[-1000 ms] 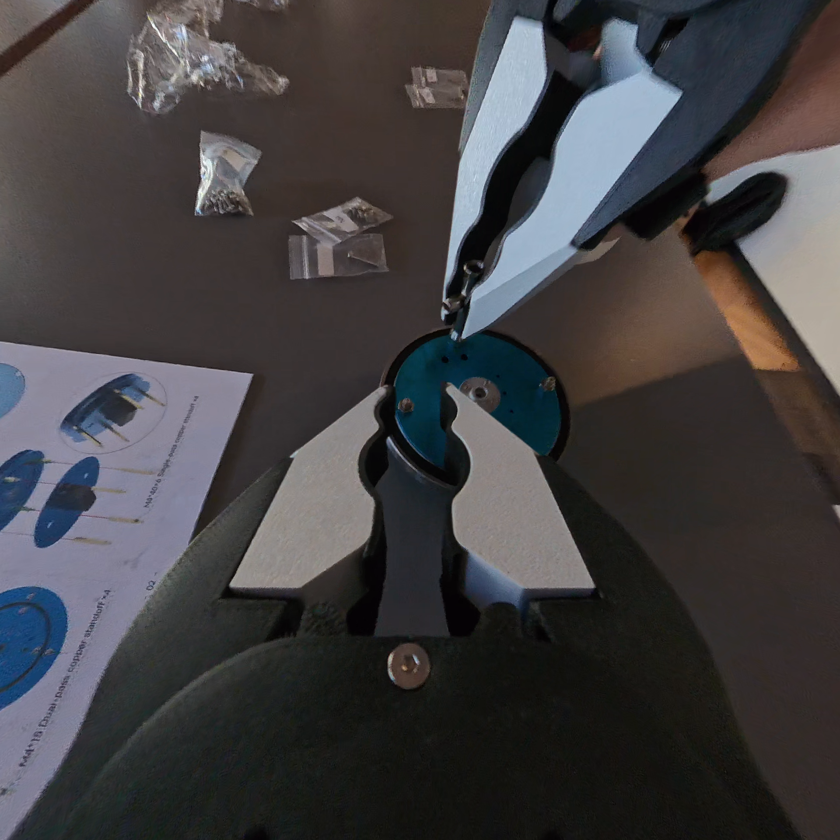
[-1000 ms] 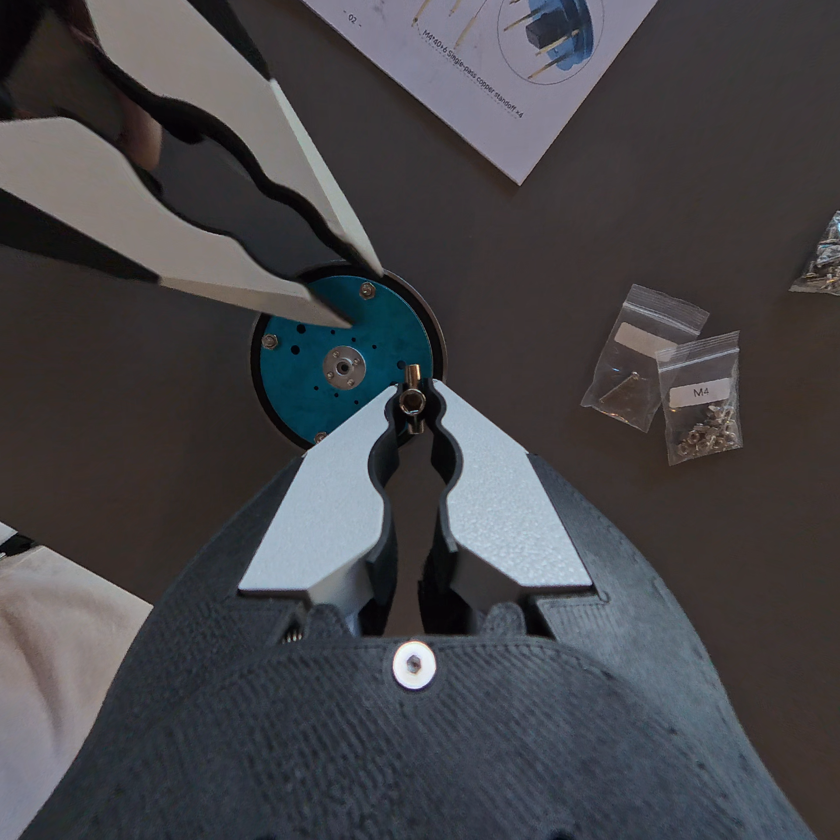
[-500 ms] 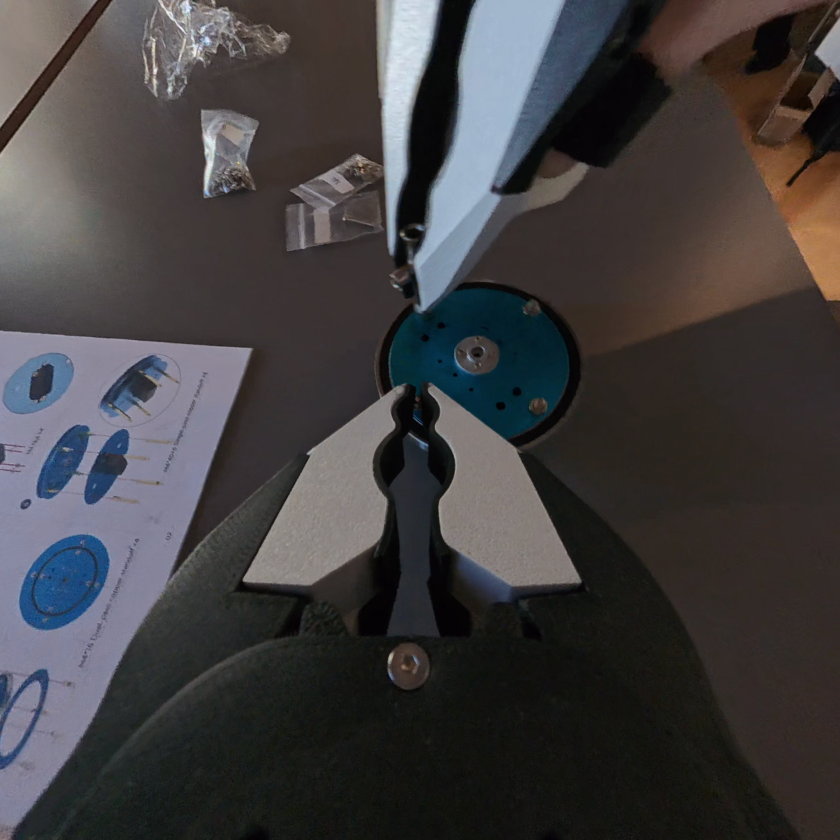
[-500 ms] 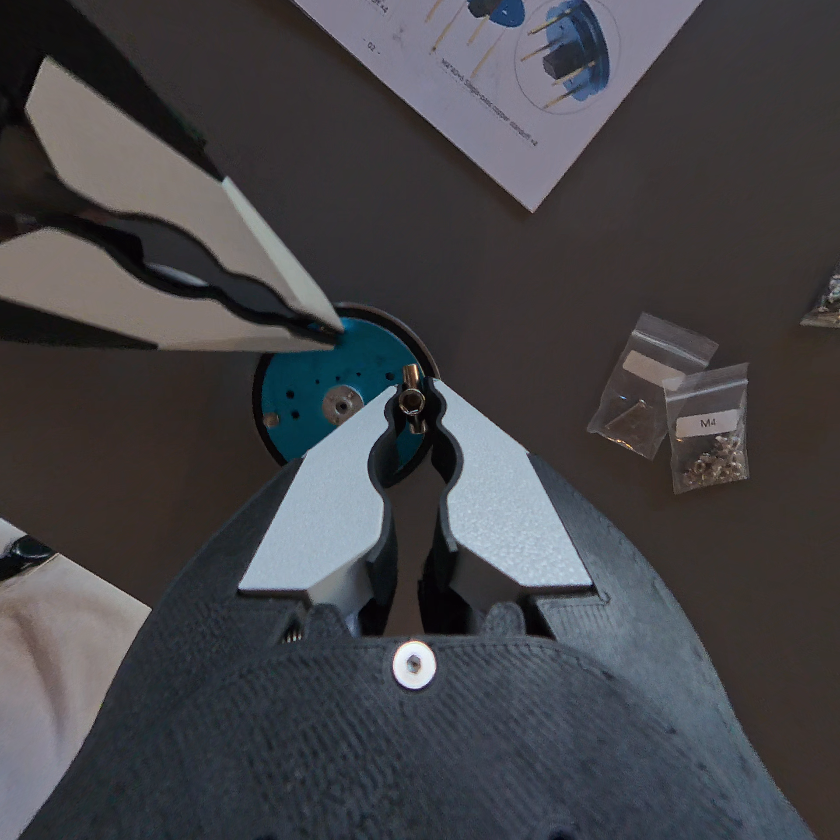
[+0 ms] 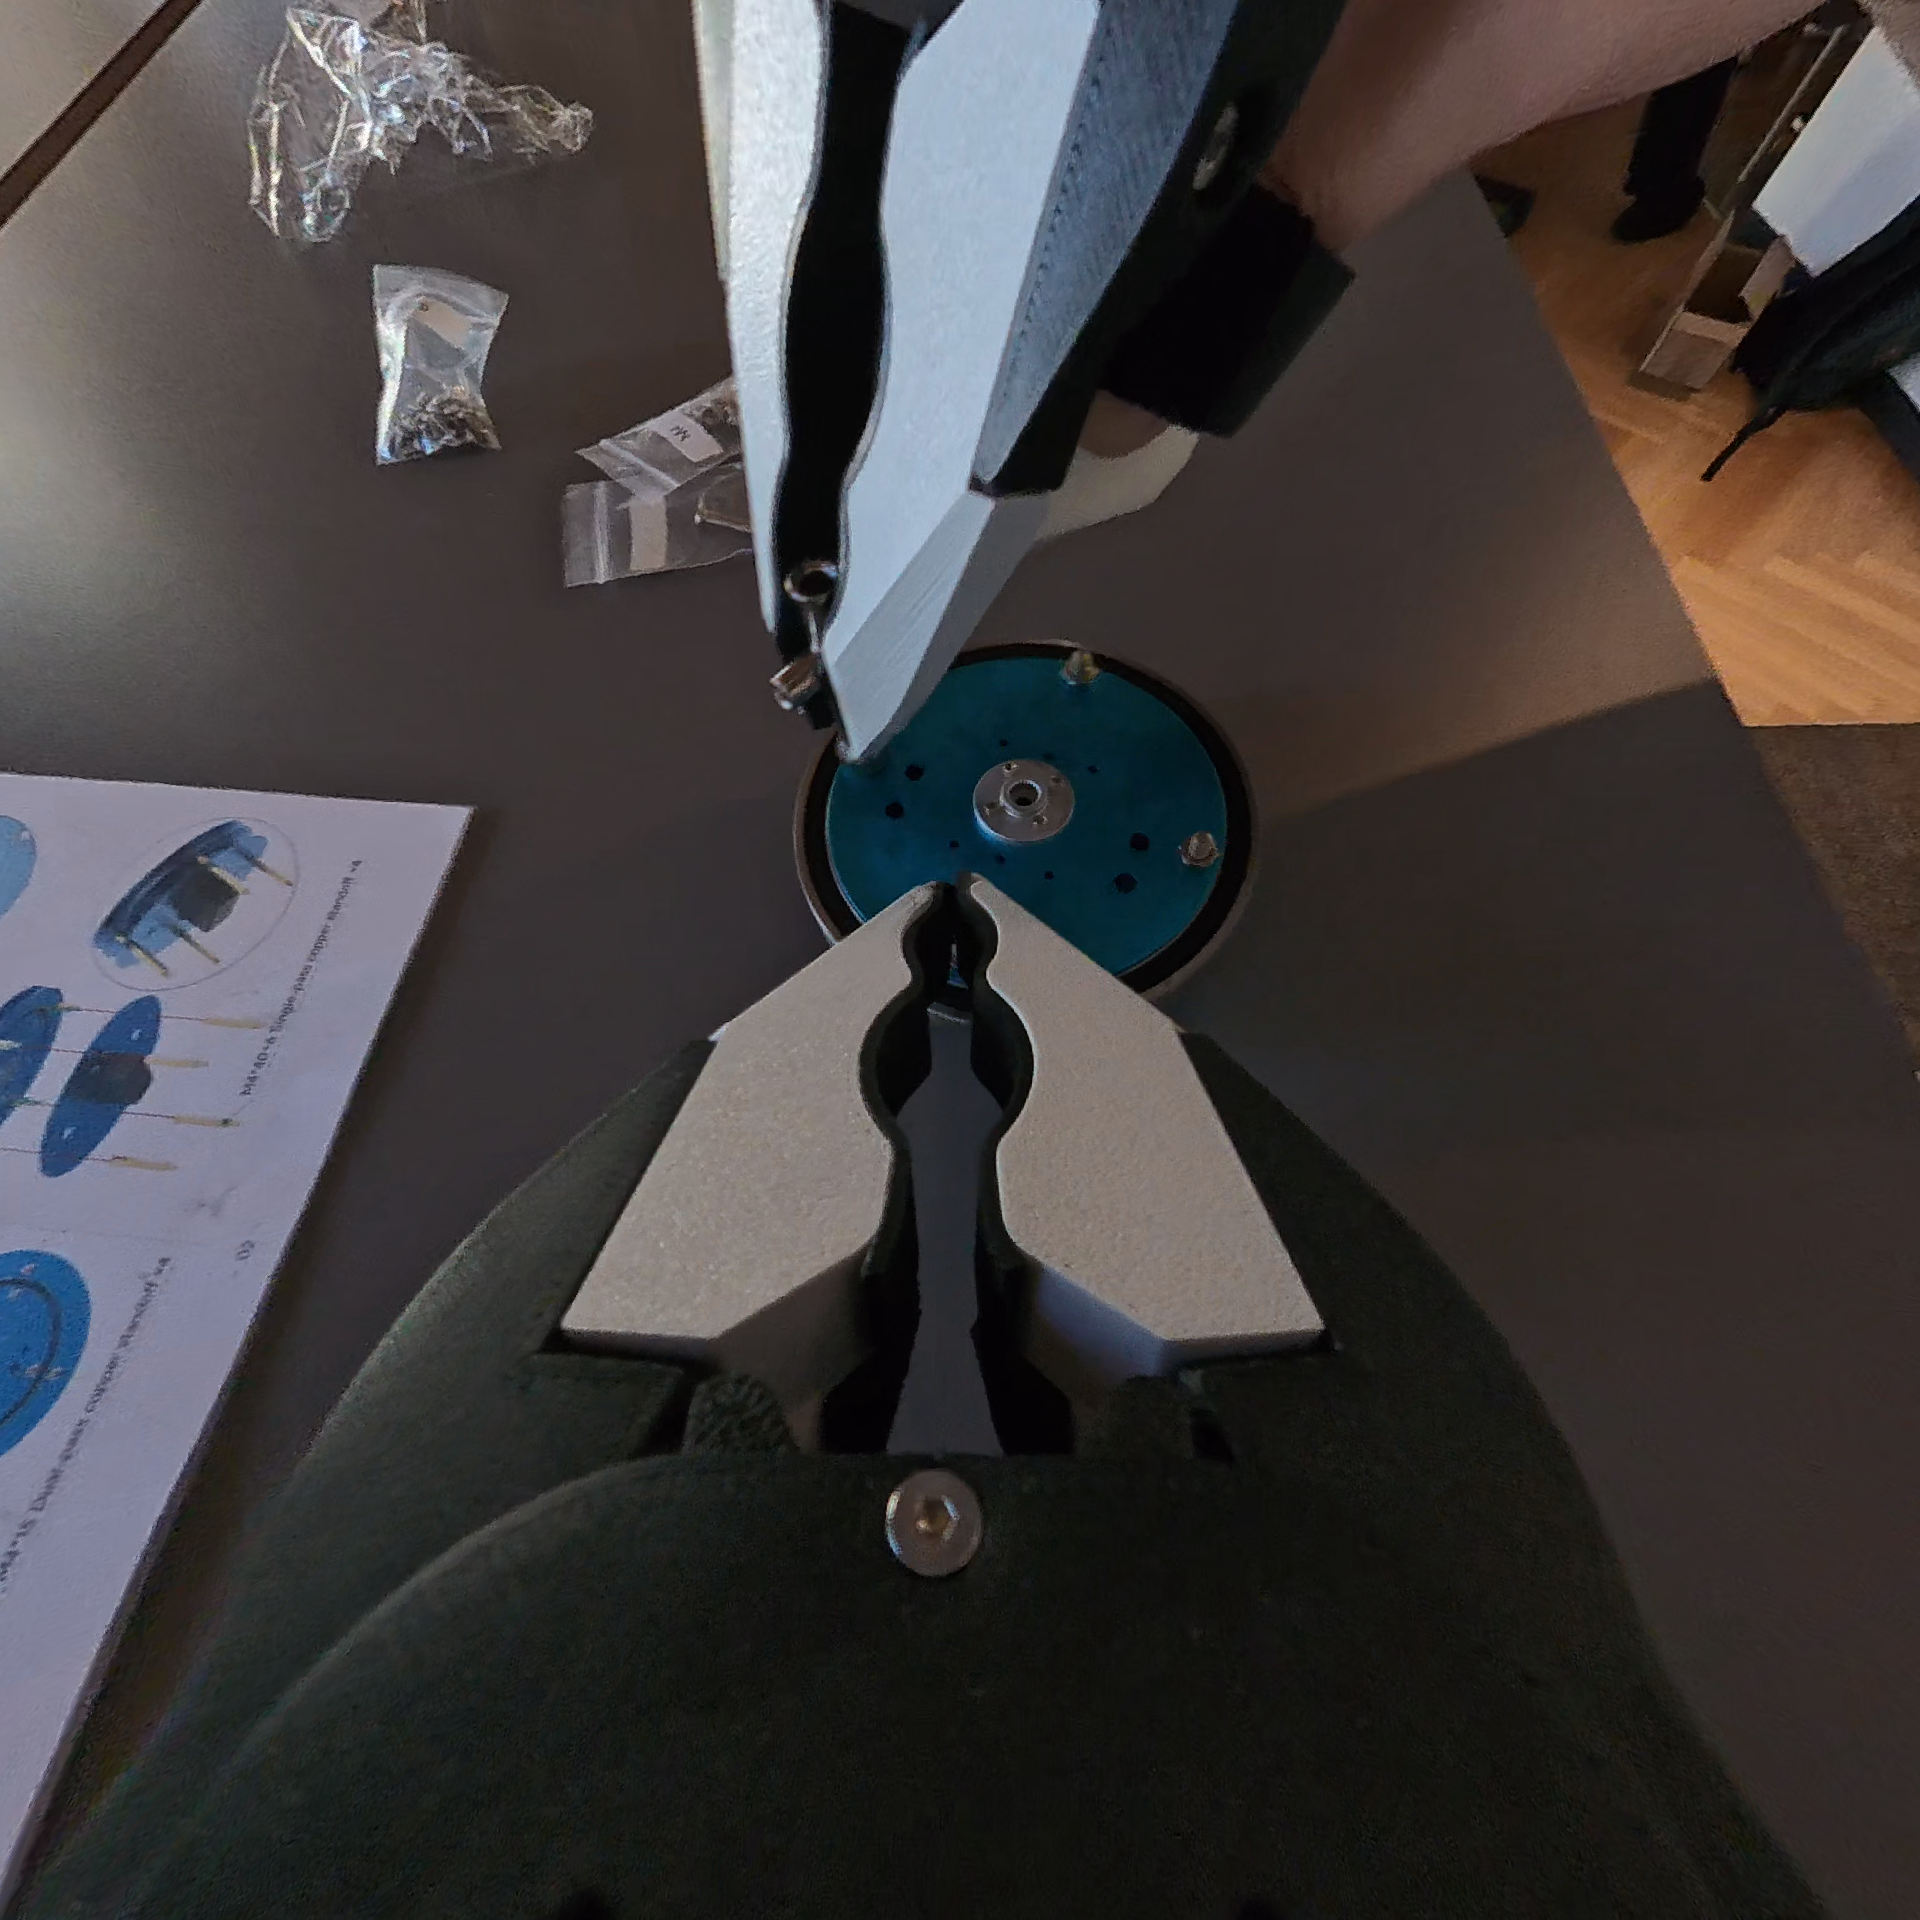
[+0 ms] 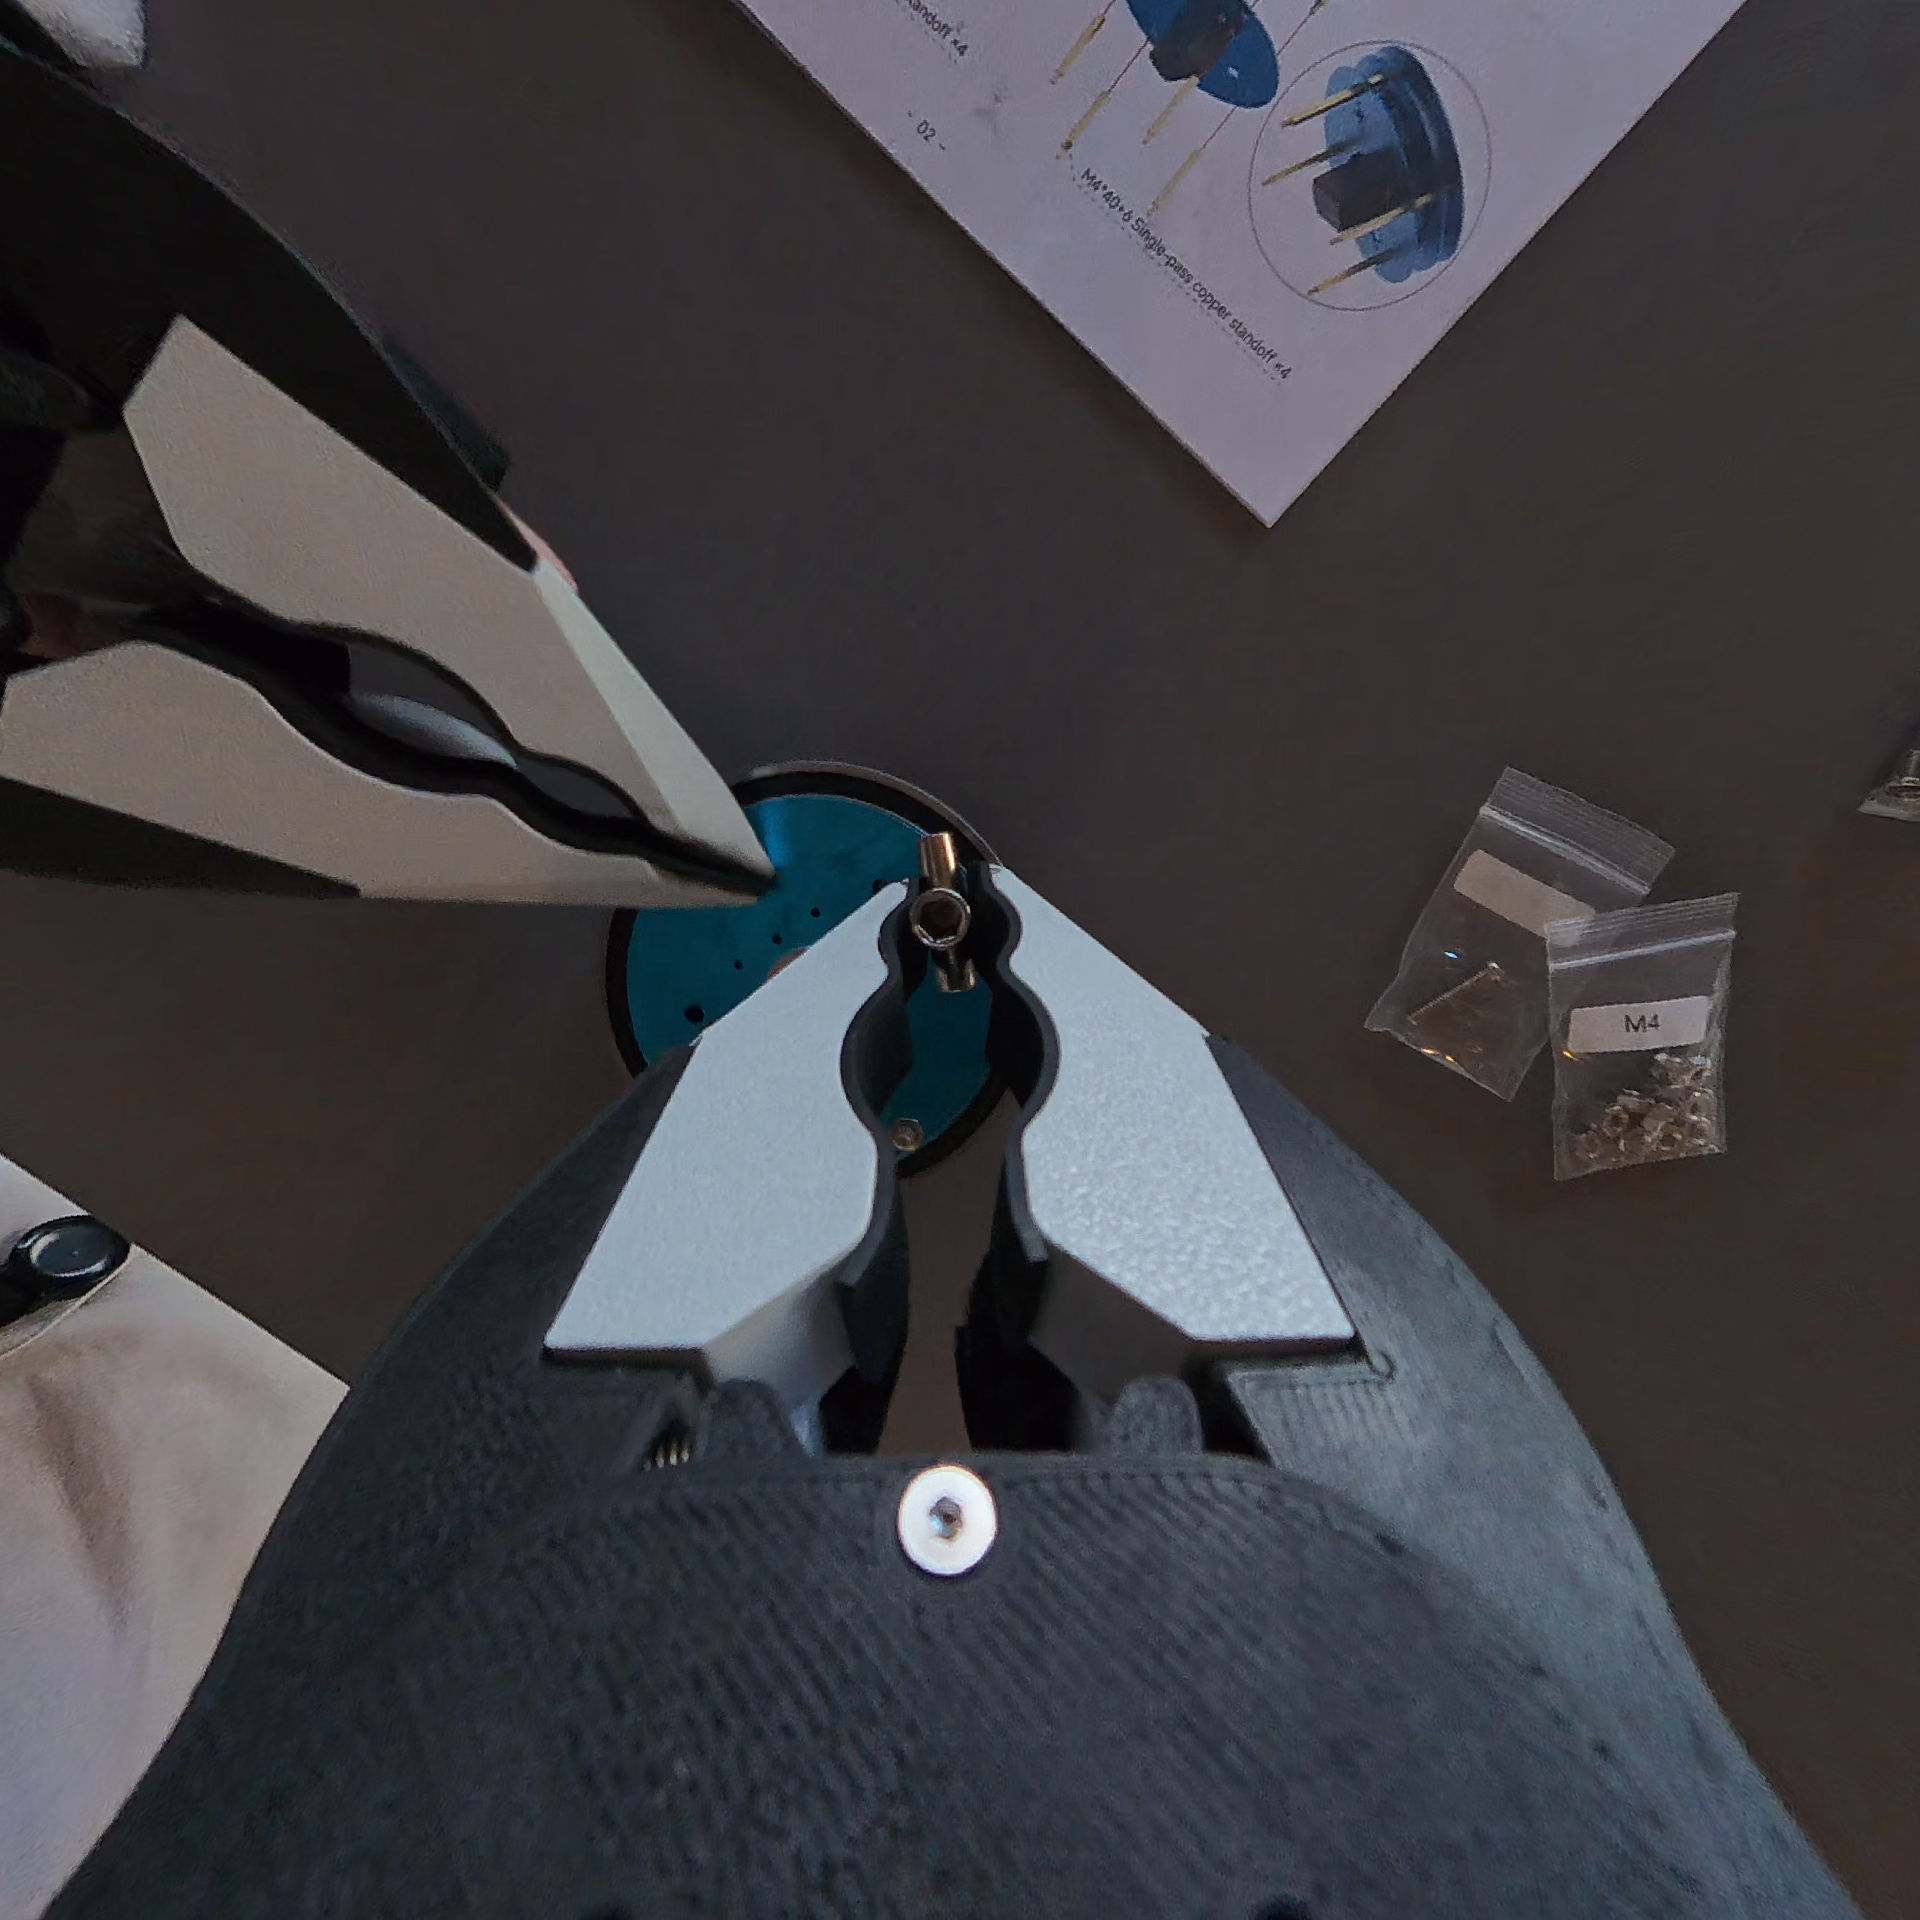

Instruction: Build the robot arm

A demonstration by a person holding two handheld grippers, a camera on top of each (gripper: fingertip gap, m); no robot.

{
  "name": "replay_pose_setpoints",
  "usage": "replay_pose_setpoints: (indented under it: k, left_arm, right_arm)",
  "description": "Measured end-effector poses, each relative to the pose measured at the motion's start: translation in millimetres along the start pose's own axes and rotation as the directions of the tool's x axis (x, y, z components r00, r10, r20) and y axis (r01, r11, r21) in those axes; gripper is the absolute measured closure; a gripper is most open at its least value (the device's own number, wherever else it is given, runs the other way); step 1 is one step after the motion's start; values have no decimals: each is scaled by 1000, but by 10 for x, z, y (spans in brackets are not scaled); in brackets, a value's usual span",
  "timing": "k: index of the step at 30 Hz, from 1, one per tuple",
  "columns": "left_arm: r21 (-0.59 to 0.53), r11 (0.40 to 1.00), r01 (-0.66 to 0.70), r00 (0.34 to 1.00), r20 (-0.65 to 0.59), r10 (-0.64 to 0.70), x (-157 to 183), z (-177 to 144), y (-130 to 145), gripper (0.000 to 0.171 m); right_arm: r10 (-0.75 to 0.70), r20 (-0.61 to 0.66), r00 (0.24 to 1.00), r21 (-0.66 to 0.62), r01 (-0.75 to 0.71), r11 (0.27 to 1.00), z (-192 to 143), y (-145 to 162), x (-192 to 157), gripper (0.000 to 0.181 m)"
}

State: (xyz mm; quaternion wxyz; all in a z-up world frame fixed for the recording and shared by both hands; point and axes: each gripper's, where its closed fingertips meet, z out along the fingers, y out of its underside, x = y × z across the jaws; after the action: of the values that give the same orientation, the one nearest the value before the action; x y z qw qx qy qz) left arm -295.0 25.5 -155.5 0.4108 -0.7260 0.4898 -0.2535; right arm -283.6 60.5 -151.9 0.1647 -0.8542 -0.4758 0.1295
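A round blue disc [image 5: 1039, 821] with a silver hub and two small studs lies on a black base on the dark table. It also shows in the right wrist view [image 6: 727, 956]. My left gripper [image 5: 954, 894] is shut, its tips pinching the disc's near rim. In the right wrist view it [image 6: 753, 878] comes in from the left. My right gripper [image 6: 951, 883] is shut on a small silver T-shaped metal piece [image 6: 940, 914] and holds it over the disc's rim. In the left wrist view it [image 5: 821, 717] reaches down from above, with the metal piece [image 5: 800, 634] at its tips.
A printed instruction sheet [image 5: 156, 1091] lies left of the disc, and shows in the right wrist view [image 6: 1299, 156]. Small bags of hardware [image 6: 1636, 1039] and crumpled plastic [image 5: 384, 104] lie beyond. The table's edge and a wooden floor [image 5: 1766, 520] are on the right.
My left gripper has closed from open onto the disc's rim. The disc has turned, its studs now sit elsewhere. My right gripper has swung over the disc with the metal piece.
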Motion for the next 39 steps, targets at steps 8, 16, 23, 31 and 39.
replay_pose_setpoints:
  k: [8,16,23,31,39]
  left_arm:
    - [52,998,16,999,-44,-14,130,28,-279,167]
    - [74,981,-177,972,-144,186,-2,-236,-108,154]
    - [52,979,-195,960,-193,201,59,-55,31,167]
    - [46,964,-263,949,-170,267,166,77,-50,170]
    - [65,964,-258,956,-126,265,214,175,-136,171]
  right_arm:
    - [-18,19,1000,23,18,1000,3,-10,-3,173]
    - [-10,59,998,54,7,999,10,-14,5,173]
    - [-33,42,999,33,31,999,7,-15,2,173]
    - [-39,23,999,22,39,999,15,-35,28,173]
    - [-43,24,999,27,42,999,10,-23,36,173]
